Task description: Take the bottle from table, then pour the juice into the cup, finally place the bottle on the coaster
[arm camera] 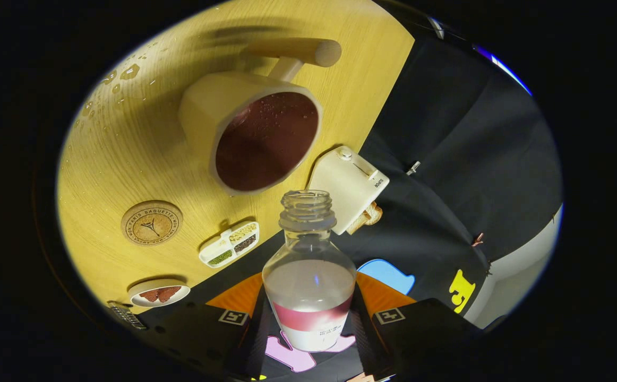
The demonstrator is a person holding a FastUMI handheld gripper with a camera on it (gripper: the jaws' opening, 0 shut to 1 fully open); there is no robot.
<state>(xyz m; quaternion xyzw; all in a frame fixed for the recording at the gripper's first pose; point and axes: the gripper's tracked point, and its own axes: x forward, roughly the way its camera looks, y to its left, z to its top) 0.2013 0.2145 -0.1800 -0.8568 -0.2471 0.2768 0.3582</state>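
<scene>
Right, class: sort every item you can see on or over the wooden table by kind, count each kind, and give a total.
Bottles: 1, clear glass bottle gripped by the tongs
Cups: 1, cream wooden-handled cup holding dark juice
Coasters: 1, round cork coaster
Dishes: 2, white compartment tray, round butterfly dish
Toasters: 1, cream toaster
Total: 6

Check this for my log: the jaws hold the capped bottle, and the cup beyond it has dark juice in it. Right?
Not capped: the gripper view shows the bottle open-necked, with no cap. The rest stands: the gripper jaws hold it, and the cup beyond contains dark juice.
</scene>
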